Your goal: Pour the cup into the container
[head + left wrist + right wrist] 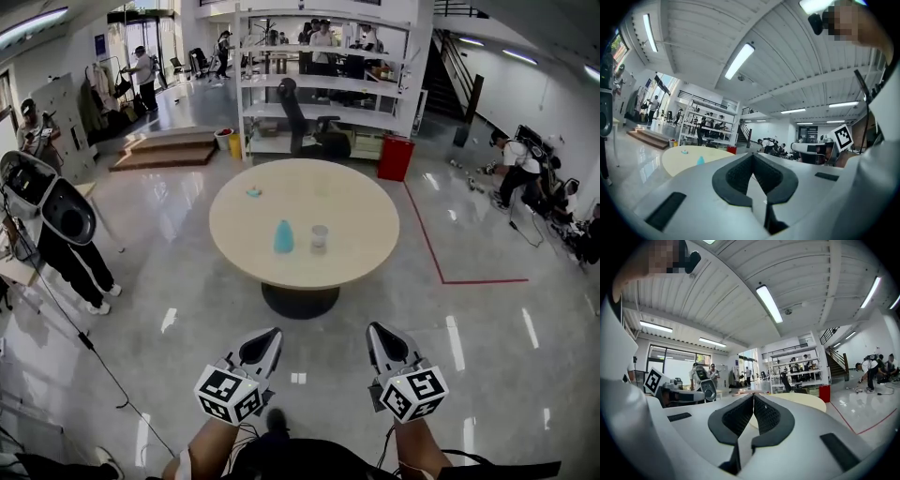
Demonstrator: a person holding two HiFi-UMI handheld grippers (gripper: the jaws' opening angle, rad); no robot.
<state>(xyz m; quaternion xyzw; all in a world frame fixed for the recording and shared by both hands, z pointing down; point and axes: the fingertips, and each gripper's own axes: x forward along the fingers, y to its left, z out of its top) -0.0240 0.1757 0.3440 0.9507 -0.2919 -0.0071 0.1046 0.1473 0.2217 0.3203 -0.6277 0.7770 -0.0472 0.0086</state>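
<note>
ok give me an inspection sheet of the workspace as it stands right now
surface: round table, beige top, on a dark pedestal
job's things: blue vessel and clear cup upright side by side, apart, on the table's nearer half
clutter: one small teal item further back on the table
grippers: left gripper and right gripper both shut, empty, held short of the table
cables: black cable trailing across the floor at left
surroundings: glossy floor with a red tape line, shelving, red bin, several people around
</note>
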